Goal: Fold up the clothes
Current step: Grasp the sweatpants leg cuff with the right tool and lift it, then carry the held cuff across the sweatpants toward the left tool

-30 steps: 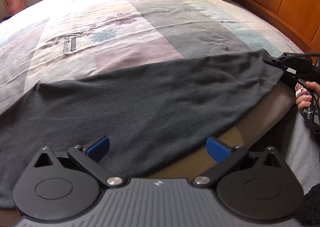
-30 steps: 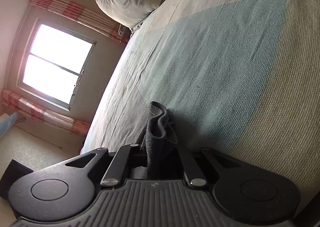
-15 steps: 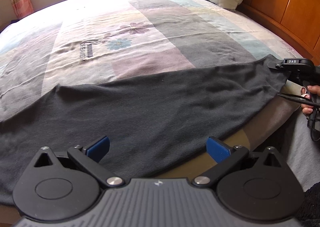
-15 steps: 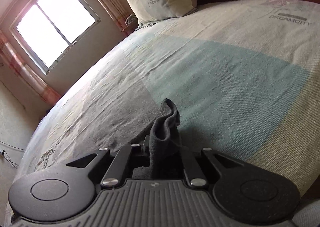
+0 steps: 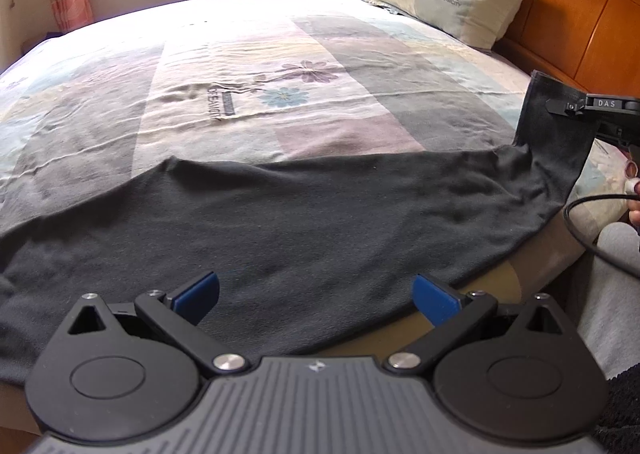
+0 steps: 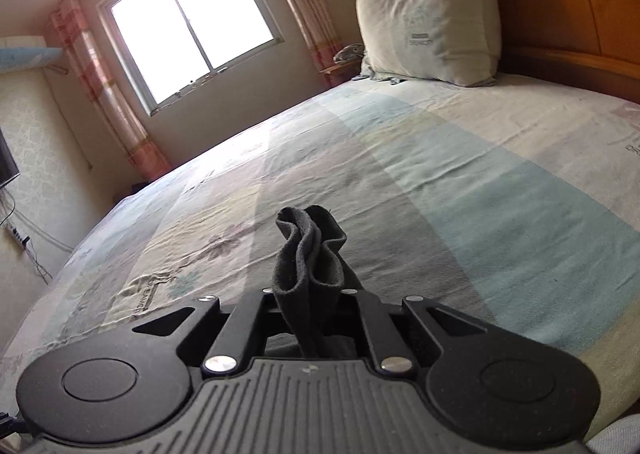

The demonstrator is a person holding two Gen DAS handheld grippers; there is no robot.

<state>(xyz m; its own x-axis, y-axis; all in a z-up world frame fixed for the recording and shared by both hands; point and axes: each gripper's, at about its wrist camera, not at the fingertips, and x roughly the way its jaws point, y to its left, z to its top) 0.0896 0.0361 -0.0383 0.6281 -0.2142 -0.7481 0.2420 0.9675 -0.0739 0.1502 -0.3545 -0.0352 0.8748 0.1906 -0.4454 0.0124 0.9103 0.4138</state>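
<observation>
While the right gripper is clamped on a bunched end of the dark grey garment, with cloth standing up in a wavy fold between its closed jaws, that end hangs raised off the patchwork bedsheet, as seen at the right edge of the left wrist view. The left gripper hovers with jaws wide apart and nothing between its blue pads; the garment's near portion lies flat directly ahead of and beneath them, along the mattress edge. Main body of the cloth is spread across the near side of the bed, ahead and to the left of the left gripper; the lifted end is far to its right. Judgement: this is the opening fold, one end picked up and ready to be carried across. Next move likely calls for the right gripper to carry its end over toward the opposite side, keeping light tension so the fold line stays straight, while the left gripper either pins the near edge or takes a second corner. Pillow and wooden headboard sit well beyond both grippers, clear of the work.
</observation>
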